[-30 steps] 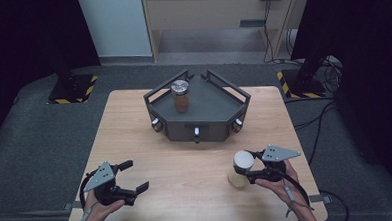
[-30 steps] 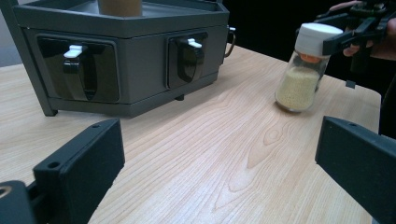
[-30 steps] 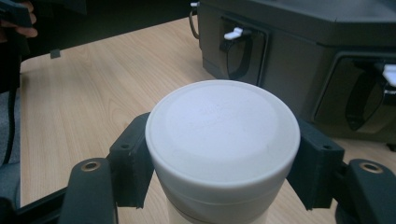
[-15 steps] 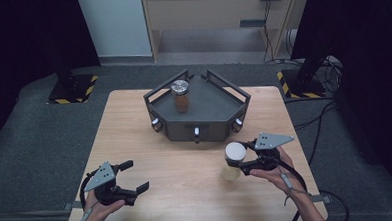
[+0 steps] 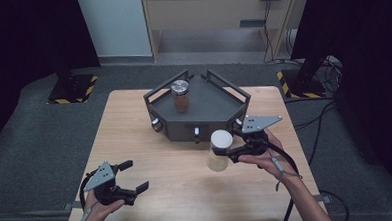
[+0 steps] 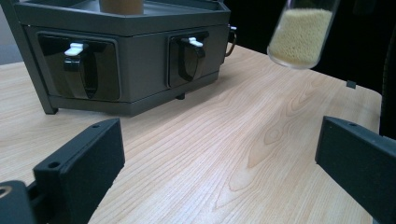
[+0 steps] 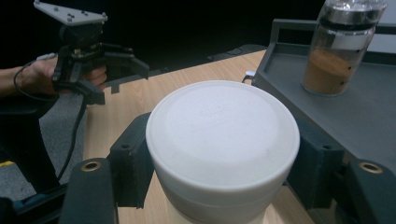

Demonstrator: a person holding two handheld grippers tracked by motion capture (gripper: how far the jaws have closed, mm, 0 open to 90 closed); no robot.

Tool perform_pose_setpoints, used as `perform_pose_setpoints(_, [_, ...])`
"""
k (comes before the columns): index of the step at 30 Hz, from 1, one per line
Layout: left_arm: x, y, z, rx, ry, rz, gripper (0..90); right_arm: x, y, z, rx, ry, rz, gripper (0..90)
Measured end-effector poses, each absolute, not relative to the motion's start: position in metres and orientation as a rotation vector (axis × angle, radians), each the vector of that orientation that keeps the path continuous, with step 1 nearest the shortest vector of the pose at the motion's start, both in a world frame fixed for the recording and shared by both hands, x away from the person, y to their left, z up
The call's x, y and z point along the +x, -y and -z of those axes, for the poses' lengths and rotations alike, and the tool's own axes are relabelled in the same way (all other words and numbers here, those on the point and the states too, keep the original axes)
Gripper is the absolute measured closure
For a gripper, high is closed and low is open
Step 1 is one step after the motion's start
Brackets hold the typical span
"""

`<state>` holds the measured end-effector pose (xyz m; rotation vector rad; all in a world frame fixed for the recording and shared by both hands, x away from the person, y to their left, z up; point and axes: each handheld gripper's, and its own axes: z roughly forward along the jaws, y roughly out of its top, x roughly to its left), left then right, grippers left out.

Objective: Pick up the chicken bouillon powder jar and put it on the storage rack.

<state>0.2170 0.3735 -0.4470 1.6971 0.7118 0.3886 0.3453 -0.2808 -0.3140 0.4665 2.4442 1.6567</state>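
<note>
Leftmost, the left gripper (image 5: 132, 179) rests spread and empty near the table's (image 5: 134, 123) front edge. Rightward, the right gripper (image 5: 225, 152) pinches the white-lidded jar (image 5: 220, 150) aloft, just before the grey tray (image 5: 214, 107).

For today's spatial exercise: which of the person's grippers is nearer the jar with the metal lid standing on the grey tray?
Right. The right gripper, shut on the white-lidded jar, is beside the tray's front right; the left gripper is open by the table's near left edge, farther from the metal-lidded jar.
</note>
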Motion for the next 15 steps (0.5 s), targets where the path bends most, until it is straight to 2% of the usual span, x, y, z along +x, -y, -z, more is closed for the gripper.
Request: perform_pose_setpoints(15, [0.218, -0.374, 0.448, 1.697, -0.715, -0.383, 0.2, 0.365, 0.266, 0.281, 0.516, -2.426, -1.638, 34.3])
